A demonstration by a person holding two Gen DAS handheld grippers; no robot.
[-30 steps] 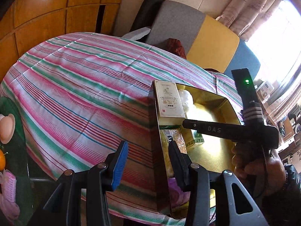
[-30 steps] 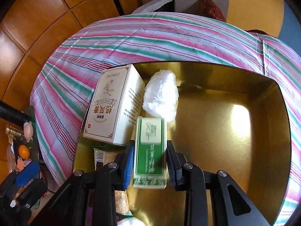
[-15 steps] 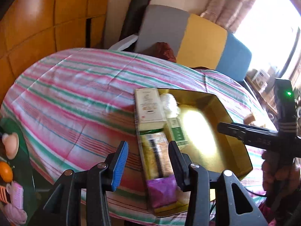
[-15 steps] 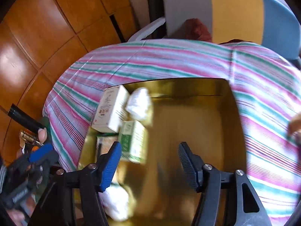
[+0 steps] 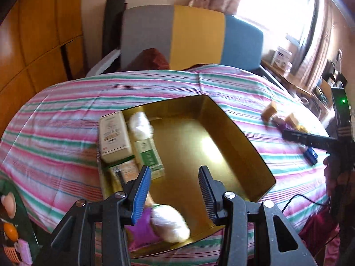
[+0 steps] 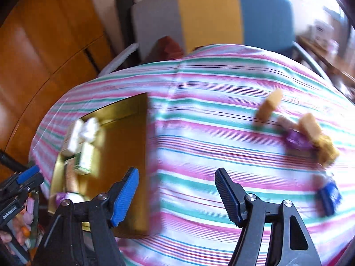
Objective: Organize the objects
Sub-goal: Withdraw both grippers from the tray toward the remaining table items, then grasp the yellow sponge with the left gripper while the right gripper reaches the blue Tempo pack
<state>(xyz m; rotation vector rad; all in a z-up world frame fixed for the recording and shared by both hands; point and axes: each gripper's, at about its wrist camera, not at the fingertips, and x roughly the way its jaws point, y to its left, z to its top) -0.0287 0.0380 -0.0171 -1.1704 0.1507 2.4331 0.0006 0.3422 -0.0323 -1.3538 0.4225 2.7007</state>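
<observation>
A gold tray (image 5: 199,146) sits on the striped tablecloth (image 5: 55,133). Along its left side lie a cream box (image 5: 114,137), a white bag (image 5: 141,125) and a green-white box (image 5: 148,155). A purple packet (image 5: 142,230) and a white bundle (image 5: 169,222) lie at its near end. My left gripper (image 5: 174,190) hovers open over the tray's near part, nothing between its pads. My right gripper (image 6: 177,190) is over bare cloth just right of the tray (image 6: 124,137), its jaws opening and empty. Loose tan blocks (image 6: 268,106), a purple piece (image 6: 296,140) and a blue piece (image 6: 329,196) lie further right.
A chair with a grey, yellow and blue back (image 5: 195,37) stands behind the table. Wooden panelling (image 5: 40,33) fills the left. Small toys (image 5: 10,230) lie off the table's left edge. A hand (image 5: 332,166) grips the right tool at the far right.
The right gripper let go of the green-white box in the tray, opened and swung right over the cloth. The left gripper shifted right, from the tray's left edge to above the tray.
</observation>
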